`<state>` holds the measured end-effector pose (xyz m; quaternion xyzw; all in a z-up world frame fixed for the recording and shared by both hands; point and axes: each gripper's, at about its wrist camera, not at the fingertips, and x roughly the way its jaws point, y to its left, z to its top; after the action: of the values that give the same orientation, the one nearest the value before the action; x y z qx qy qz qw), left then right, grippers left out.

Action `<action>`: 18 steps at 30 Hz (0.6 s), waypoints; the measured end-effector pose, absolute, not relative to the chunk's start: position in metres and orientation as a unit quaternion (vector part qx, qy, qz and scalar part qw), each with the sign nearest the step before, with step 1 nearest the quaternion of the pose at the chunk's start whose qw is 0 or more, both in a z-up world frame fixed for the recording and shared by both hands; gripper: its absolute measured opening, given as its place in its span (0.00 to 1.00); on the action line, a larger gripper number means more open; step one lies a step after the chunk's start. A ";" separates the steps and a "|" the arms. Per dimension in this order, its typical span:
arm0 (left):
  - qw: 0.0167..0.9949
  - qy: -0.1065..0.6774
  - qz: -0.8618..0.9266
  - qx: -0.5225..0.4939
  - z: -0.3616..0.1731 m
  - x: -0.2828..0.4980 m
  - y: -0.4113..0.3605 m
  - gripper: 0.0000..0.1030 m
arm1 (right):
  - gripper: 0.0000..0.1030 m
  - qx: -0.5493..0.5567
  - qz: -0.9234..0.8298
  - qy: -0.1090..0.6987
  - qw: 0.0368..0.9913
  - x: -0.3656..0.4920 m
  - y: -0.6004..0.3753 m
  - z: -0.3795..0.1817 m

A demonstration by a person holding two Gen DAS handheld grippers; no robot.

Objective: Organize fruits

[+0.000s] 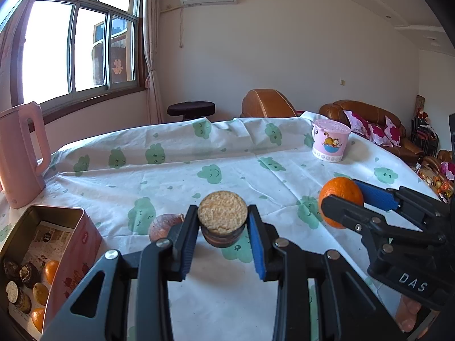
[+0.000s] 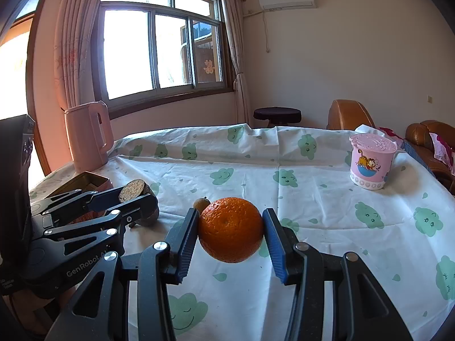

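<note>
My left gripper (image 1: 223,224) is shut on a dark round fruit half with a pale grainy cut top (image 1: 222,213), held above the table; it also shows in the right wrist view (image 2: 133,191). My right gripper (image 2: 231,227) is shut on an orange (image 2: 231,229), lifted off the cloth; the orange also shows in the left wrist view (image 1: 341,196). A small brown fruit (image 1: 165,226) lies on the cloth left of my left gripper. A pink tin box (image 1: 42,258) at the lower left holds several oranges and dark fruits.
The table wears a white cloth with green clouds (image 1: 227,170). A pink kettle (image 1: 20,153) stands at the far left. A pink cartoon cup (image 1: 330,139) stands at the back right. A sofa (image 1: 369,122) and a stool (image 1: 190,109) stand beyond the table.
</note>
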<state>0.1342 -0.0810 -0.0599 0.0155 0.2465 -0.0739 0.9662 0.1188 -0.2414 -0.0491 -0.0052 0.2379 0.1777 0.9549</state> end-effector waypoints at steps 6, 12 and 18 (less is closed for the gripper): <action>0.969 0.236 -0.072 0.015 -0.058 0.130 -0.080 0.34 | 0.47 -0.006 0.176 0.228 0.958 0.116 -0.242 -0.047; 0.972 0.225 -0.068 0.014 -0.056 0.126 -0.079 0.34 | 0.47 -0.007 0.175 0.217 0.960 0.112 -0.242 -0.046; 0.975 0.214 -0.065 0.013 -0.054 0.123 -0.078 0.34 | 0.47 -0.008 0.173 0.211 0.962 0.108 -0.242 -0.045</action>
<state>0.1227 -0.0784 -0.0542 0.0129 0.2144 -0.0647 0.9745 0.1082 -0.2425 -0.0446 -0.0078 0.2107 0.1731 0.9621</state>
